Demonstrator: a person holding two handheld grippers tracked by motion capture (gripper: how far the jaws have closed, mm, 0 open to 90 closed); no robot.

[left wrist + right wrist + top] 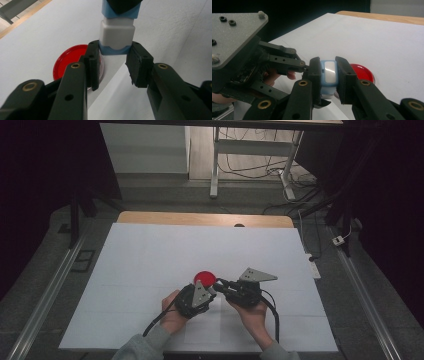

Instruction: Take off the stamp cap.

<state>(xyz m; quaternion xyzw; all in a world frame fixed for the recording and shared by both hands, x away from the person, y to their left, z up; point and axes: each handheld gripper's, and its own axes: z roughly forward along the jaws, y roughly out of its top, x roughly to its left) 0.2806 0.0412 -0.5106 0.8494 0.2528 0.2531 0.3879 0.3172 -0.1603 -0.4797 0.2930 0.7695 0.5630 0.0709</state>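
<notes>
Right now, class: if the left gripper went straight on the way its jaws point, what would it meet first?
The white and blue block. It already sits between the left gripper jaw tips, with the right gripper shut on its far end. The red dish lies lower and off to one side.

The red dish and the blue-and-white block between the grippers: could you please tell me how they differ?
The red dish is round, flat and lies on the white table; the blue-and-white block is boxy and held above it. The dish is untouched, while the right gripper clamps the block and the left gripper brackets its end.
</notes>
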